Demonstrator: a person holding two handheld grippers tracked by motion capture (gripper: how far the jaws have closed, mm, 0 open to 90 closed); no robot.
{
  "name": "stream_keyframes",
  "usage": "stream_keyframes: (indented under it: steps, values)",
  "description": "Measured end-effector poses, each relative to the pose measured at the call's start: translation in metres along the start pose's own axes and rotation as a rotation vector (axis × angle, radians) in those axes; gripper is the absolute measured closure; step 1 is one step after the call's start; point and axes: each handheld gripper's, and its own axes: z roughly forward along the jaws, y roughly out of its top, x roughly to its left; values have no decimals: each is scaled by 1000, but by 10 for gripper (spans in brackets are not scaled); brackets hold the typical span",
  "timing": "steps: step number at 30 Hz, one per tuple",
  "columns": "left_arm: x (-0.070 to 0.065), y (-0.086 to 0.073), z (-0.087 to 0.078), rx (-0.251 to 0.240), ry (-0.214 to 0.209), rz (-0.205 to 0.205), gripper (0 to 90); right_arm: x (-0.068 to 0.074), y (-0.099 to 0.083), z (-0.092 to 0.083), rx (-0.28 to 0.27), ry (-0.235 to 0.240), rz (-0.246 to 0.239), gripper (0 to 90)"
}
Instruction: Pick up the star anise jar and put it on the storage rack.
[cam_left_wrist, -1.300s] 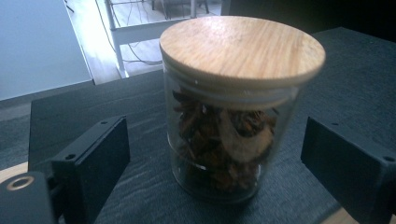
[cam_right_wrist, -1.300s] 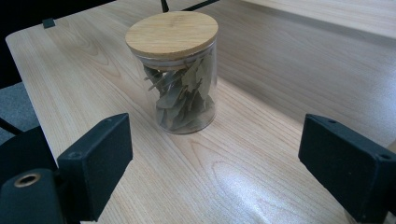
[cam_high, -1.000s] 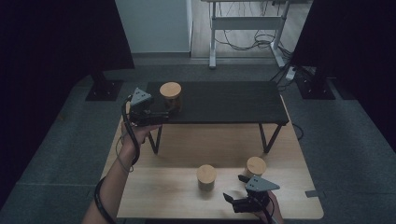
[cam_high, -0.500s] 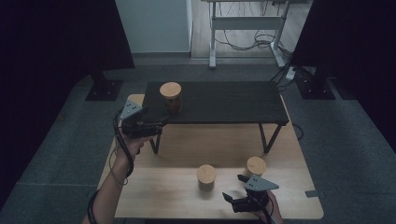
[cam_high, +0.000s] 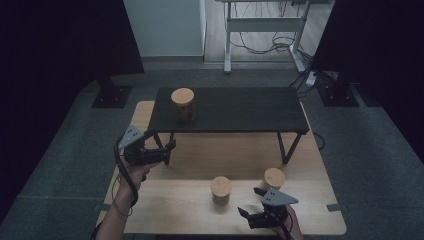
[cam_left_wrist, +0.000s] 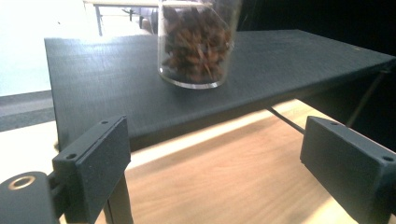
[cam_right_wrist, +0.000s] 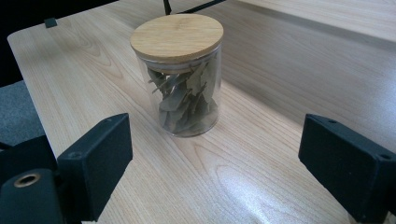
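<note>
Dark room with a grey carpeted floor, and a light wooden table (cam_high: 300, 220) with a low black shelf (cam_high: 240, 107) standing on its far half, so I'll place everything off that shelf. One jar of brown spices (cam_high: 182, 103) sits on top of the shelf near its left end, and two more wooden-lidded jars stand on the table in front of it: the bay-leaf jar (cam_high: 220, 189) and another jar (cam_high: 274, 178) just to its right. Your left gripper (cam_high: 161, 151) hangs off the shelf's front-left corner, jaws wide and empty, looking up at the spice jar. Your right gripper (cam_high: 248, 209) sits nearer you than the bay-leaf jar, jaws also wide, jar centred between them but apart. Looks to me like you're at the reach-in stage for jar number two: push forward till the pads flank the glass below the lid, then close.
</note>
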Motion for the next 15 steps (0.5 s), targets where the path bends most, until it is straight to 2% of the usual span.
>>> stream_keyframes:
  steps: [5,12,15]
  values:
    - [-7,-24,-14,-10,-19,-2,82,0,0,0,3,-3,0,92]
    - [-17,-51,-24,12,0,39,83,1,0,1,5,-3,-4,92]
    - [-21,-59,-27,10,-12,30,82,1,-1,1,8,-4,-5,93]
